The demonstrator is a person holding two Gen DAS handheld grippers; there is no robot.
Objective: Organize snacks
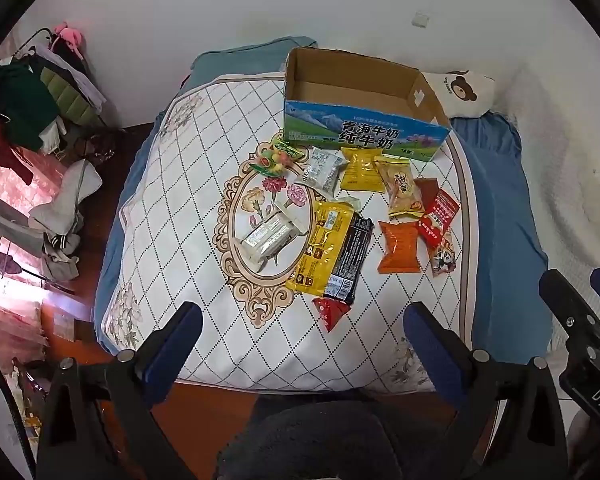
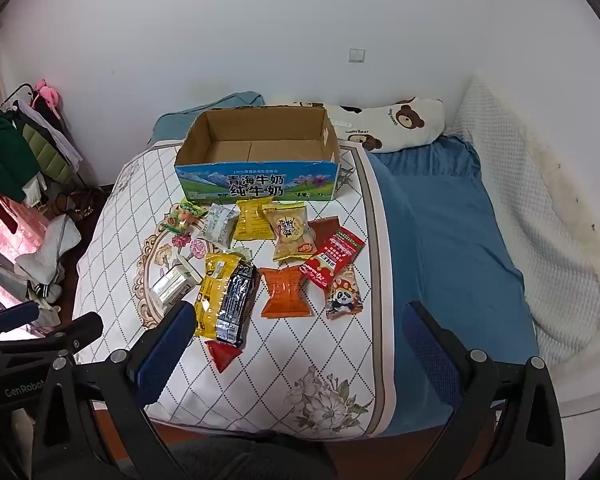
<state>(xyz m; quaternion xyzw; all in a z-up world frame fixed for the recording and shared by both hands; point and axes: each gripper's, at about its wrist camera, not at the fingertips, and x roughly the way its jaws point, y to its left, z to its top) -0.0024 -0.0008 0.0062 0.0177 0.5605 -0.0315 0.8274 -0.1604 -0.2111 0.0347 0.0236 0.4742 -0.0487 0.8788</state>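
Note:
An open cardboard milk box [image 1: 356, 92] [image 2: 260, 148] stands empty at the far side of a quilted mat on the bed. Several snack packets lie in front of it: a yellow-and-black bar pack [image 1: 332, 248] [image 2: 224, 296], an orange packet [image 1: 400, 246] [image 2: 286, 292], a red packet [image 1: 438, 216] [image 2: 332, 258], a small red triangle [image 1: 331, 312] [image 2: 223, 354], a clear white pack [image 1: 270, 236] [image 2: 174, 282]. My left gripper [image 1: 302, 320] is open and empty above the mat's near edge. My right gripper [image 2: 296, 322] is open and empty, also near the edge.
The quilted mat [image 1: 180, 184] [image 2: 328, 360] lies on a blue sheet [image 2: 448, 232]. A bear-print pillow [image 2: 396, 124] rests behind the box. A clothes rack [image 1: 32, 108] stands left of the bed. The right gripper's body [image 1: 580, 332] shows at the left view's right edge.

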